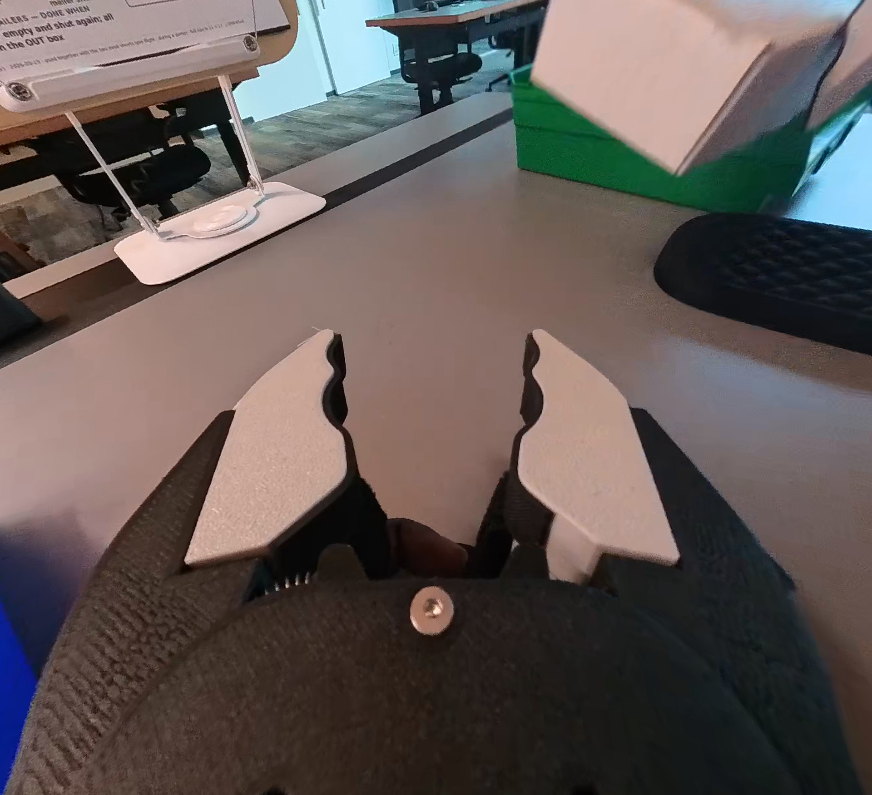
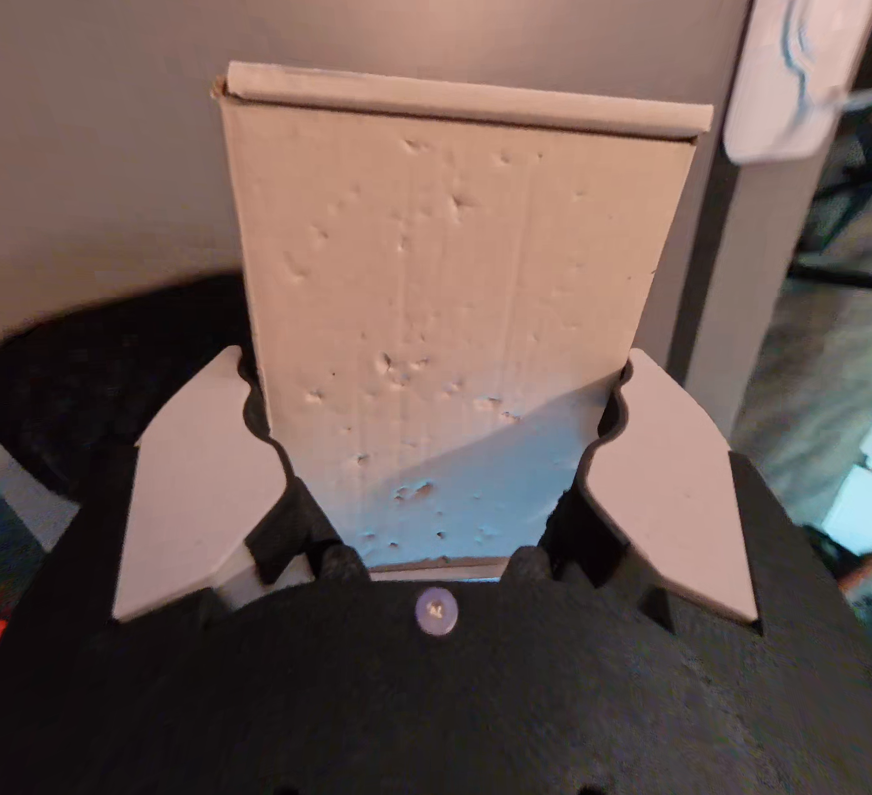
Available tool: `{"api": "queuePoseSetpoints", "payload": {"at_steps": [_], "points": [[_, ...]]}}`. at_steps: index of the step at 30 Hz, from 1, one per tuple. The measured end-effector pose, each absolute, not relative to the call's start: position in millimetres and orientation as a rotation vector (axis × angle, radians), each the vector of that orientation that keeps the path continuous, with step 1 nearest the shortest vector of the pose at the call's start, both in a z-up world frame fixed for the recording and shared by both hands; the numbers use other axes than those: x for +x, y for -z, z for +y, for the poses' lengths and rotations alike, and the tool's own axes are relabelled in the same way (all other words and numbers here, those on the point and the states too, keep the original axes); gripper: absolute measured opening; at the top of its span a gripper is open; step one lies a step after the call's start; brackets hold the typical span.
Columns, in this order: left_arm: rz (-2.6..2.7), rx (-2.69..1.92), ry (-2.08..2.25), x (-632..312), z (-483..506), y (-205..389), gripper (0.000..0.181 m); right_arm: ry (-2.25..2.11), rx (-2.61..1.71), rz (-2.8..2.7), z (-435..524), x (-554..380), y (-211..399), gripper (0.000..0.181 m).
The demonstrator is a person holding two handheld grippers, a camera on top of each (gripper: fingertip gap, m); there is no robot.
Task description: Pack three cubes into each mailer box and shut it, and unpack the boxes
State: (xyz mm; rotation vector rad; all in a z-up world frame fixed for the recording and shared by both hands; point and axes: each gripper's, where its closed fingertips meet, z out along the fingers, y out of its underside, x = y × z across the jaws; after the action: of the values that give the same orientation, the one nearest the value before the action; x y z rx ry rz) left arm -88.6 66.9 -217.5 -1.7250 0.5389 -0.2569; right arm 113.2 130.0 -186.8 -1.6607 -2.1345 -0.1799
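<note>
My right gripper (image 2: 436,366) is shut on a white mailer box (image 2: 448,291), closed and dented, gripped by its two sides and held above the grey table. The same box shows in the left wrist view (image 1: 670,50), blurred and in the air at the upper right, above a green bin (image 1: 613,154). My left gripper (image 1: 434,343) is open and empty, low over the grey table (image 1: 424,253). No cubes show in either view.
A black mat (image 1: 774,272) lies on the table at the right, also below the box in the right wrist view (image 2: 118,348). A white stand holding an instruction card (image 1: 212,225) sits at the table's far left edge. Office desks and chairs stand beyond.
</note>
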Motion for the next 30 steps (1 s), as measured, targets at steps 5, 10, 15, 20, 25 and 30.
{"api": "queuePoseSetpoints", "payload": {"at_steps": [5, 10, 15, 20, 25, 30], "points": [[0.537, -1.733, 0.249, -89, 68, 219, 0.072, 0.42, -1.728, -2.088, 167, 217, 166, 0.138], [0.524, -1.739, 0.256, -91, 69, 220, 0.072, 0.575, -1.748, -2.062, 196, 292, 172, 0.138], [0.53, -1.748, 0.25, -90, 69, 222, 0.072, 0.588, -1.774, -2.109, 209, 324, 197, 0.137], [0.528, -1.749, 0.254, -90, 69, 222, 0.071, 0.555, -1.811, -2.202, 214, 334, 228, 0.137], [0.534, -1.745, 0.251, -90, 69, 222, 0.071, 0.566, -1.812, -2.29, 214, 334, 252, 0.138], [0.539, -1.742, 0.251, -89, 69, 222, 0.071, 0.553, -1.835, -2.345, 213, 334, 269, 0.138]]}}
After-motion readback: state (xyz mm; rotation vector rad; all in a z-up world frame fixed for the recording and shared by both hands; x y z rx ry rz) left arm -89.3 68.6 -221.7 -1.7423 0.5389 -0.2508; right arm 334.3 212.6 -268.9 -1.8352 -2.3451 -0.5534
